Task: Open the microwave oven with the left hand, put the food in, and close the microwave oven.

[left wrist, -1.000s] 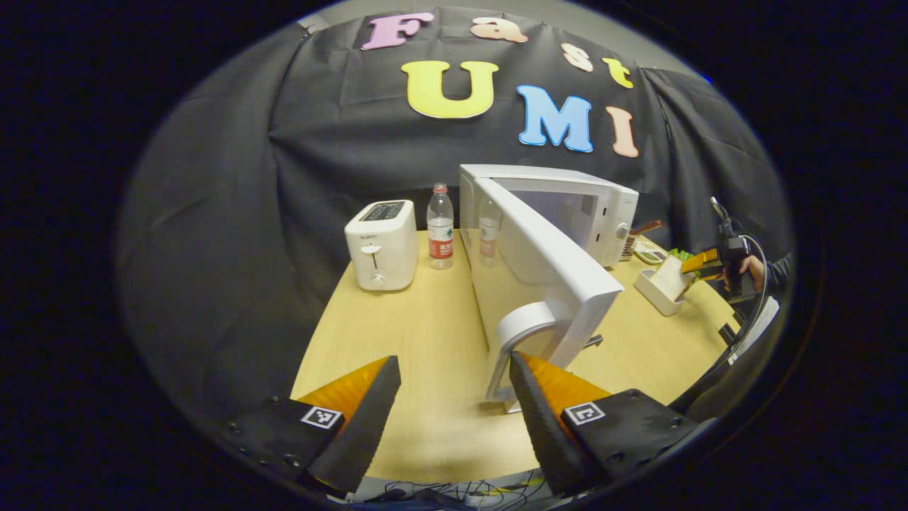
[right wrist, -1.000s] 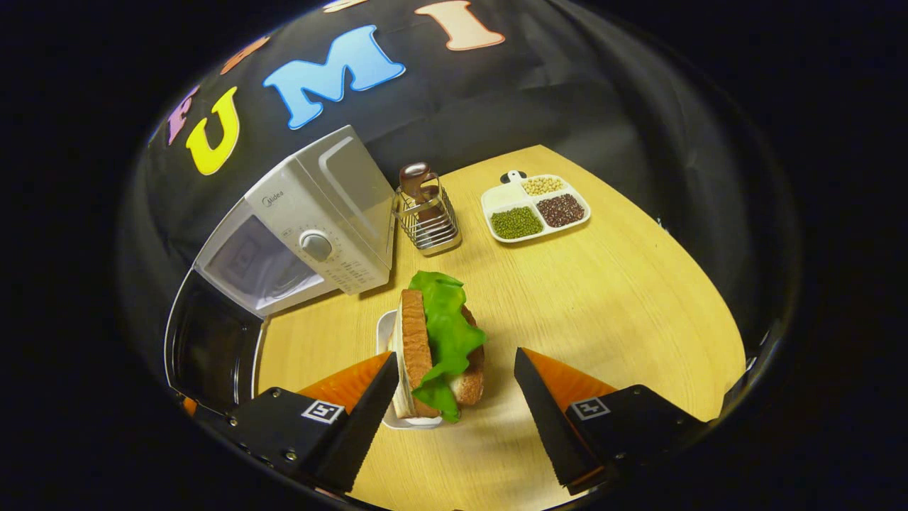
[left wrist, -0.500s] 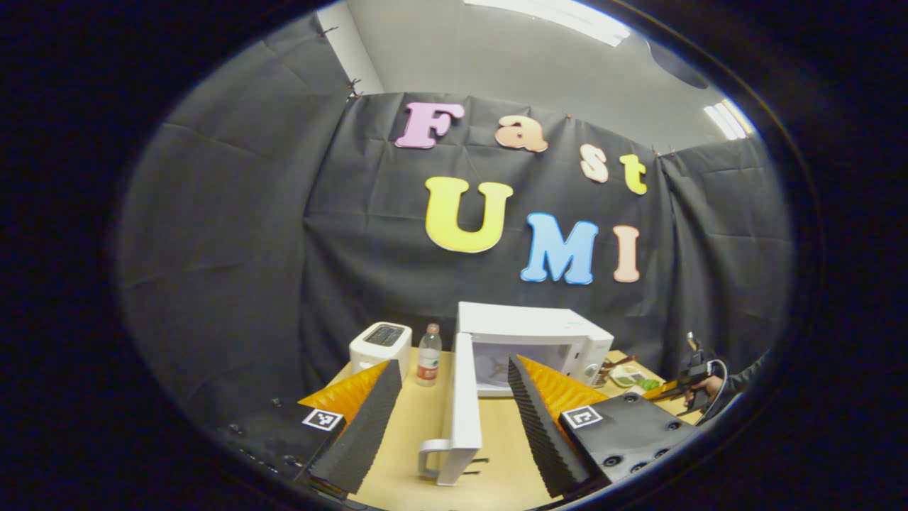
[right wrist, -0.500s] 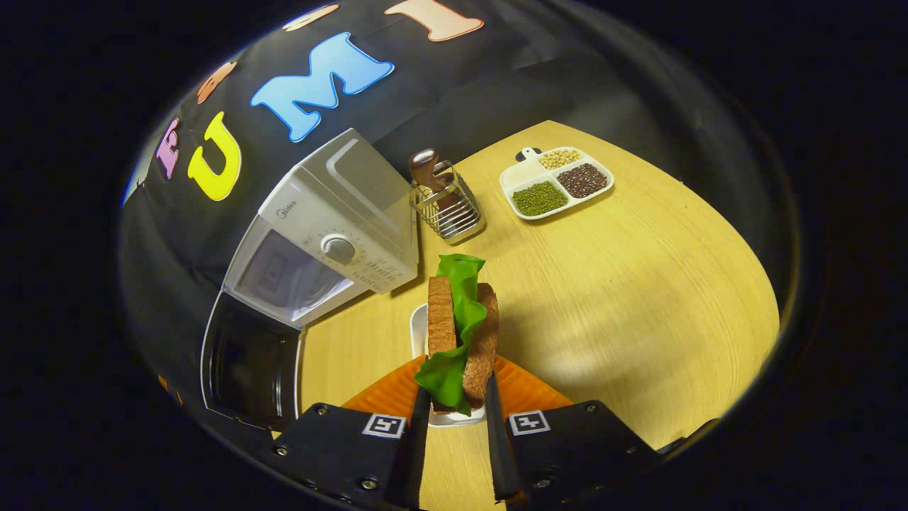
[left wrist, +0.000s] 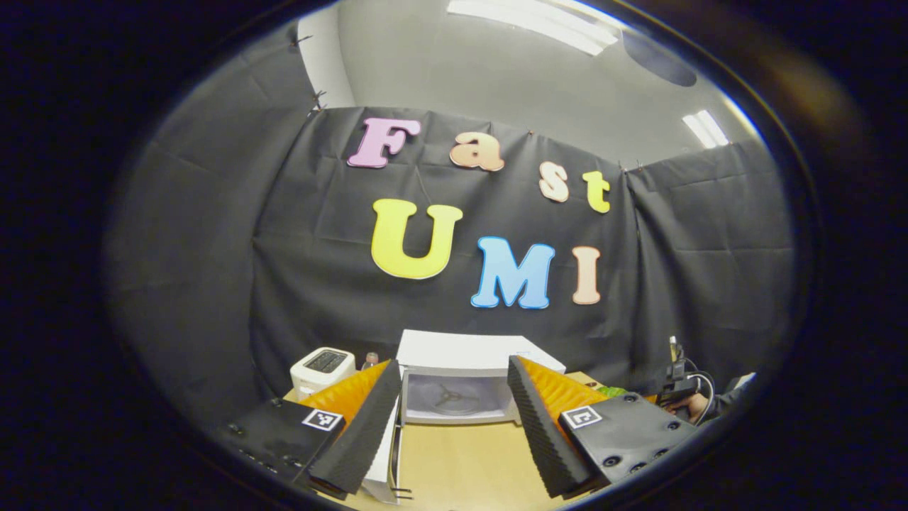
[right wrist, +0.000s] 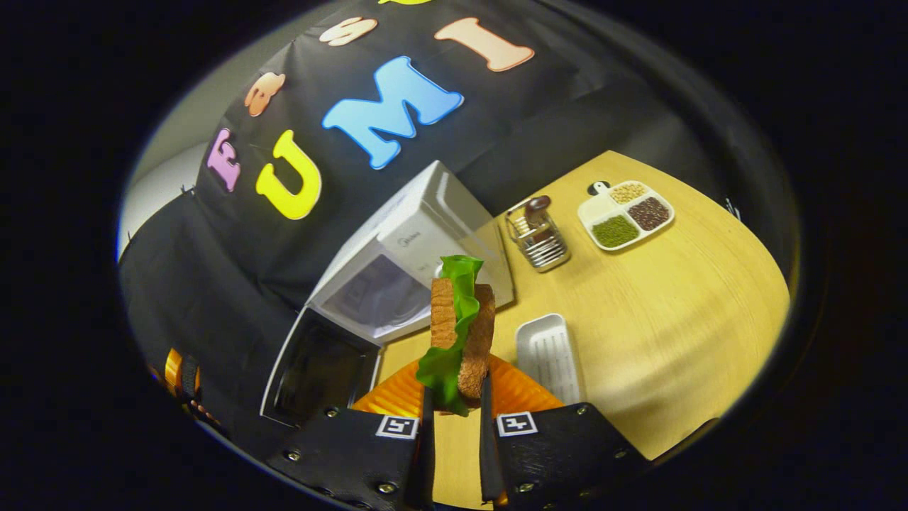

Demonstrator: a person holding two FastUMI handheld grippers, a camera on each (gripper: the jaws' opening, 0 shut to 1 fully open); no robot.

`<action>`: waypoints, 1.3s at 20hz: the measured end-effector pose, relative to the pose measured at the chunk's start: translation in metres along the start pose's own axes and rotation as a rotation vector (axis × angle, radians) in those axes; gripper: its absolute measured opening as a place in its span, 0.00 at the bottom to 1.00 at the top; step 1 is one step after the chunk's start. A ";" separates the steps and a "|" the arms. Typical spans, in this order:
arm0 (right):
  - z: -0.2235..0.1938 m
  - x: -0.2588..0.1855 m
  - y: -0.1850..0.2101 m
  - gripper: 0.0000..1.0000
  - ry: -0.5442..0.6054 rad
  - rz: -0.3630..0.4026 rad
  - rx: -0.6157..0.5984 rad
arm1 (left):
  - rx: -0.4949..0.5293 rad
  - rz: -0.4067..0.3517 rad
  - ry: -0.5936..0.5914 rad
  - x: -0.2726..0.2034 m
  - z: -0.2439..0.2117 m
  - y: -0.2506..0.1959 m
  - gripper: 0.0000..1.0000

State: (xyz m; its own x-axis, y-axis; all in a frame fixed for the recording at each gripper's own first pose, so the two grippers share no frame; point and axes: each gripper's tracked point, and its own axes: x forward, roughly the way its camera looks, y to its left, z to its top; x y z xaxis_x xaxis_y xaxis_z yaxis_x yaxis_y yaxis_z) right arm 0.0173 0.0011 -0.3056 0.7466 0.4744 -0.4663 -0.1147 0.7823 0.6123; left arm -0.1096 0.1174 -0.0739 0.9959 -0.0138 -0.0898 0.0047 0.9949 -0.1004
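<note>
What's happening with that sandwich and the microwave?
A person is heating up food. The right gripper is shut on a sandwich and holds it in the air, above the white tray on the table. The microwave door stands open. The left gripper is open and holds nothing, facing the microwave.

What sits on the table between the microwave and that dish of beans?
A wire rack holding utensils stands between the microwave and the bean dish, in the right gripper view.
</note>
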 end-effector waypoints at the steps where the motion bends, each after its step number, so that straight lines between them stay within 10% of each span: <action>1: 0.000 0.001 0.015 0.25 -0.010 0.036 0.004 | 0.013 0.000 -0.002 0.003 0.003 0.000 0.96; 8: -0.014 0.042 0.089 0.26 -0.028 0.189 0.178 | 0.058 0.004 -0.013 0.003 0.020 0.000 0.94; 26: -0.019 0.237 0.138 0.25 -0.281 0.102 0.776 | 0.088 0.096 0.003 -0.012 0.017 0.033 0.94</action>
State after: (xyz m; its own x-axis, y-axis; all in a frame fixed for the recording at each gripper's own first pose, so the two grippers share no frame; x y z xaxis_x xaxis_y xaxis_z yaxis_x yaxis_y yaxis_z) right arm 0.1656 0.2289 -0.3439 0.9045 0.3295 -0.2707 0.2169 0.1911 0.9573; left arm -0.1196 0.1517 -0.0591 0.9918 0.0816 -0.0979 -0.0824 0.9966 -0.0042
